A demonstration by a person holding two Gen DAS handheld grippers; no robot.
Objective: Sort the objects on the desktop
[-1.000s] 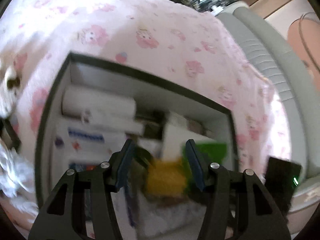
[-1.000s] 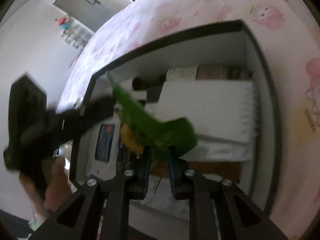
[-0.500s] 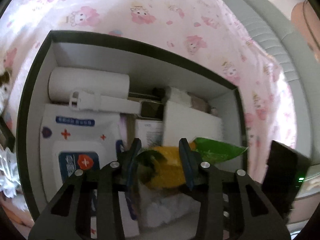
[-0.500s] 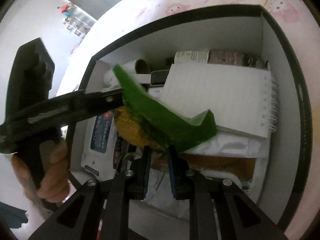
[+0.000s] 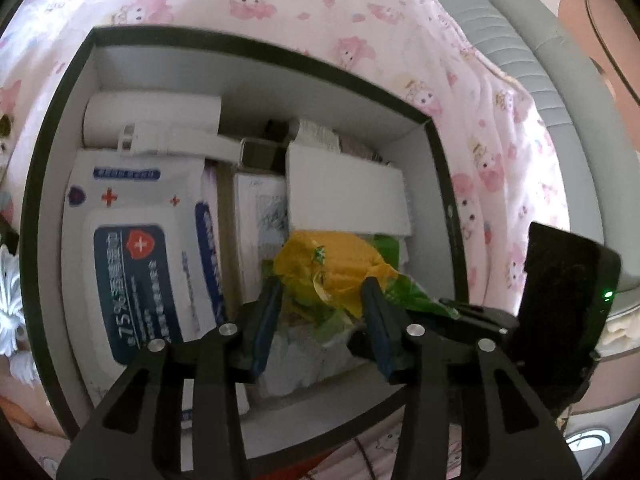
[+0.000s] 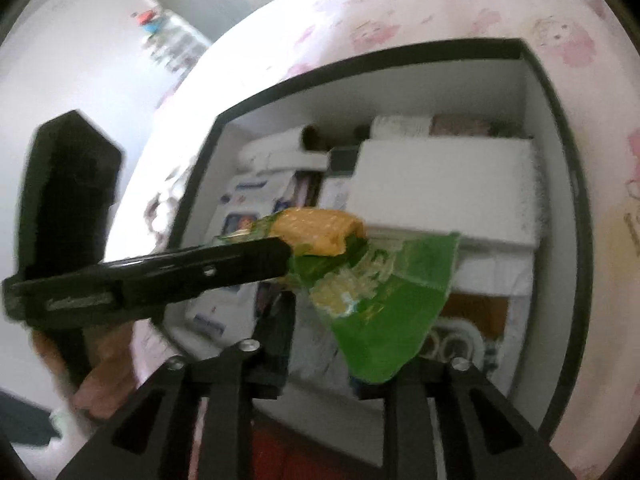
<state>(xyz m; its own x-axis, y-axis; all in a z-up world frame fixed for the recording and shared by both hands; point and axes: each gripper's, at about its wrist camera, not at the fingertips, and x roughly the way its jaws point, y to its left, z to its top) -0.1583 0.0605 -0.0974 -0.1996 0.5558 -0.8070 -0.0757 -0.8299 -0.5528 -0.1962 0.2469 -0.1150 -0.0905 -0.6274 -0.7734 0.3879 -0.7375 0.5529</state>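
Setting: a home, most likely a bedroom or living room. Evidence follows.

Work surface is covered by a pink cloth printed with cartoon characters, the sort used as bedding or a household table cover. A black-rimmed white box sits on it, packed with domestic items: a pack of disinfectant wipes, a white roll, a white notepad. At far right, a pale grey ribbed cushion, like a sofa or padded headboard. In the right wrist view, far left: white walls and a blurred shelf with small colourful objects.
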